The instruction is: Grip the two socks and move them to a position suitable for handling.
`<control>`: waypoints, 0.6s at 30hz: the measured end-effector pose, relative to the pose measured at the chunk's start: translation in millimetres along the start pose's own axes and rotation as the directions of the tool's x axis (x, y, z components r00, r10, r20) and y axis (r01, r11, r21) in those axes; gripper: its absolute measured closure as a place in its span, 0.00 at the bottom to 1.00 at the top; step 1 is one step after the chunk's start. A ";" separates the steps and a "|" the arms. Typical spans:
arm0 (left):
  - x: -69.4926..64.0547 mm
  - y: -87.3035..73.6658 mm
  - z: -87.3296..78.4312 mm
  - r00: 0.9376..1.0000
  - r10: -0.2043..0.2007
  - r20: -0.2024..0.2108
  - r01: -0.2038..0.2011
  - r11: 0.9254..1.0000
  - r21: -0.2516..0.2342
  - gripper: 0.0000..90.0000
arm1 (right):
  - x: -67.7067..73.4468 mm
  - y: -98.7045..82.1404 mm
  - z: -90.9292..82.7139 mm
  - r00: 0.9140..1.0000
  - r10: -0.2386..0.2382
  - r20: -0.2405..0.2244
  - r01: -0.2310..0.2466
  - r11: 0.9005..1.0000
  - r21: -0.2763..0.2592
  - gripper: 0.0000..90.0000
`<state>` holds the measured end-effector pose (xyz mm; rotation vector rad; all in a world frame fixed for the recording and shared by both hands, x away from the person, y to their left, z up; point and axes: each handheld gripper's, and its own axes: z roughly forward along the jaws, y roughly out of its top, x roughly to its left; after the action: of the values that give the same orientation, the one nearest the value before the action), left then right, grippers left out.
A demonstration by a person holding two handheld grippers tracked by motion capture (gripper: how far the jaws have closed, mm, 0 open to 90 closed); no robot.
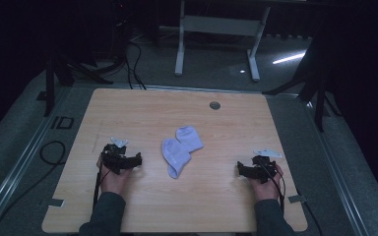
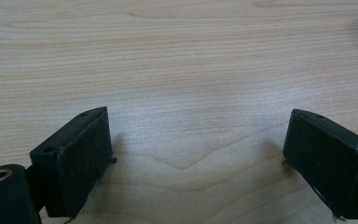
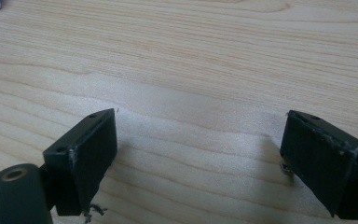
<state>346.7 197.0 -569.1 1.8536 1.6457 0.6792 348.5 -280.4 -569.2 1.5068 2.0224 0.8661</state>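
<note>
Socks (image 1: 181, 149) lie mid-table (image 1: 226, 196), between the left hand-held gripper (image 1: 123, 160) and right hand-held gripper (image 1: 256, 169), both spread apart, empty

High view: dim overall; surroundings near black, the wooden surface (image 1: 142, 196) moderately lit from above, soft and grainy. One bright streak of glare on the floor (image 1: 288, 58) beyond it. Left gripper view and right gripper view: bright, even light on the wood grain; soft shadows spread beneath the black jaws; near foreground parts slightly out of focus; upper corners faintly darkened.
</note>
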 end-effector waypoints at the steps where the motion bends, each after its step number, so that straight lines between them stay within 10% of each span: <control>1: 0.0 0.0 0.0 1.000 0.000 0.000 0.000 1.000 0.000 0.10 | 0.0 0.0 0.0 1.000 0.000 0.000 0.000 1.000 0.000 0.11; 18: -0.1 -1.4 -2.2 1.000 0.000 0.002 0.000 1.000 -0.016 0.18 | 29.6 4.6 -15.7 0.991 -0.094 -0.093 0.095 0.995 0.002 0.63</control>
<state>344.2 197.2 -568.5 1.8428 1.6343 0.6876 332.2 -254.4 -555.0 1.3852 2.1463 0.9071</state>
